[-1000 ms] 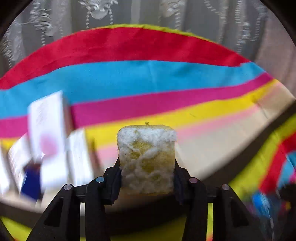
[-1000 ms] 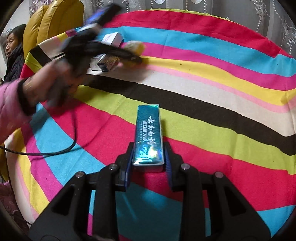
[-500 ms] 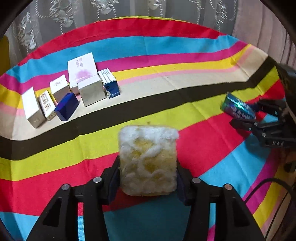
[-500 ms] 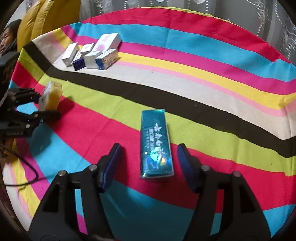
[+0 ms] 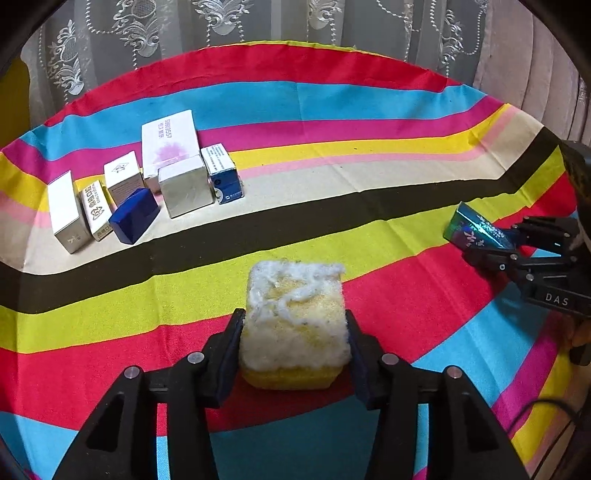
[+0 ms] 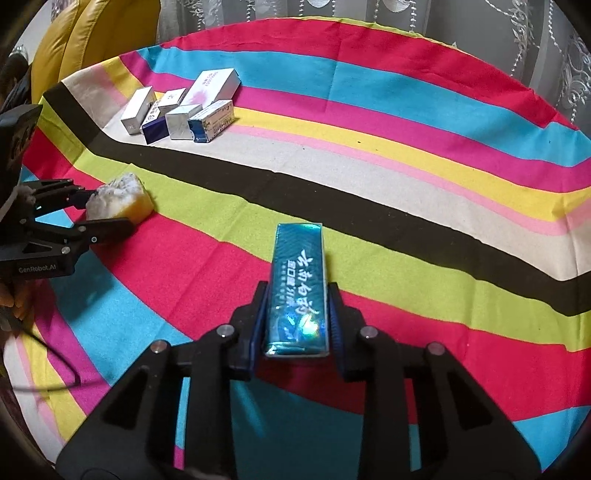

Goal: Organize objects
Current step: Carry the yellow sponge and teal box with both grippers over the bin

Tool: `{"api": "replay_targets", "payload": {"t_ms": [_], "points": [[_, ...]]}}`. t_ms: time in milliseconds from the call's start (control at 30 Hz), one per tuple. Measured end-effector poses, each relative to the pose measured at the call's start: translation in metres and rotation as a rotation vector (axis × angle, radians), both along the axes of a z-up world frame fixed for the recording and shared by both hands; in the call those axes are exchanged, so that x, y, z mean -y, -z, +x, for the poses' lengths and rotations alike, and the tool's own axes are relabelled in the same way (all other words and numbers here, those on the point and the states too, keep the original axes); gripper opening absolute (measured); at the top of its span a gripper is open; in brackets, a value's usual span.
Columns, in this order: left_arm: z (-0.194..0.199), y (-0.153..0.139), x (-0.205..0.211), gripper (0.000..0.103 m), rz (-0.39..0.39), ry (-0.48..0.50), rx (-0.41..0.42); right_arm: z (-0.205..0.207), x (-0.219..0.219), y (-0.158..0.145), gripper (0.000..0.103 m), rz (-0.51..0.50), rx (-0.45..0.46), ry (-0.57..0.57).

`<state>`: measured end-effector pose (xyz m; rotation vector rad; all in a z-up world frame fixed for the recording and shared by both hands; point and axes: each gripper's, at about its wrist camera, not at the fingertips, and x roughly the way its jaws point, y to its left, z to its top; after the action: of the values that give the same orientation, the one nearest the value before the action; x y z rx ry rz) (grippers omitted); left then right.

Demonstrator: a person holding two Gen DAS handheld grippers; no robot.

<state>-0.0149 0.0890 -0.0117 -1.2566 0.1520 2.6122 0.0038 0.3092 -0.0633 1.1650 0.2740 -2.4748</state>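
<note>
My left gripper (image 5: pixel 293 325) is shut on a yellow sponge with a white fuzzy top (image 5: pixel 294 317) and holds it low over the red stripe of the cloth; it also shows in the right wrist view (image 6: pixel 118 201). My right gripper (image 6: pixel 297 295) is shut on a long shiny teal box (image 6: pixel 298 284), tilted up off the cloth; the box shows in the left wrist view (image 5: pixel 476 230) at the right. A cluster of several small boxes (image 5: pixel 147 188) lies at the far left on the beige stripe.
A striped cloth (image 6: pixel 406 177) covers the table. Lace curtains (image 5: pixel 258 22) hang behind the far edge. A yellow chair (image 6: pixel 74 40) stands at the far left. A cable (image 6: pixel 48 369) trails by the left gripper.
The right gripper, open around the teal box half a second ago, has closed on it and lifted it. The left gripper pulled back from the box cluster with the sponge.
</note>
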Motion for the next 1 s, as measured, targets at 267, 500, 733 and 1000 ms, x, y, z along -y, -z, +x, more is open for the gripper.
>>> {"api": "replay_targets", "payload": {"t_ms": [267,500,733,1000], "points": [[-0.001,0.000,0.000,0.051,-0.002,-0.004,0.001,-0.004,-0.007,0.000,0.033,-0.026,0.012,0.027],[0.022,-0.004,0.007,0.050,0.038,-0.064,0.028,0.004,-0.007,-0.002,0.033,-0.038,0.033,0.123],[0.092,-0.012,0.020,0.050,0.072,-0.071,0.019,0.063,-0.013,-0.010,0.033,-0.162,0.072,0.192],[0.136,-0.019,0.012,0.050,0.053,-0.035,-0.001,0.128,-0.004,-0.025,0.033,-0.173,0.044,0.178]]}}
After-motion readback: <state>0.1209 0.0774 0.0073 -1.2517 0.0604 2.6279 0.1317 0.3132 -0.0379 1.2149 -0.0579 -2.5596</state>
